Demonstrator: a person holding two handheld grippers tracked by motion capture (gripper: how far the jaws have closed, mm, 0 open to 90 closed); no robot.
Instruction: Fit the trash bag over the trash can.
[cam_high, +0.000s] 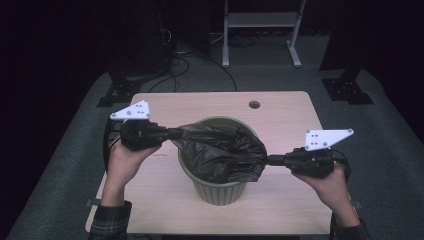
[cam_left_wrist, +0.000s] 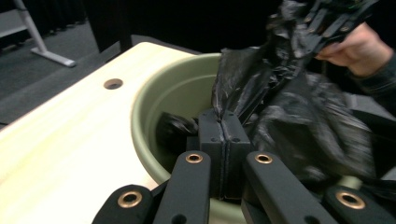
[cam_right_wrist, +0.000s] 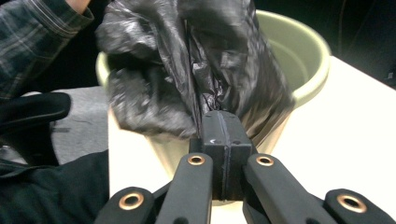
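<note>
I read no writing anywhere; my left gripper and right gripper each pinched the crinkled black plastic bag, which hid the round green plastic bin's inside.

Bag over bin mid-table — tongs either side.

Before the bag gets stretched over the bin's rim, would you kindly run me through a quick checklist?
1. Left gripper shut on the black bag: ok.
2. Right gripper shut on the bag's opposite edge: ok.
3. Bag above the green bin, between both grippers: ok.
4. Bin upright on the table: ok.
5. Bag mouth open wide enough for the rim: not ok, bunched.
6. Bag free of tears: cannot tell.
</note>
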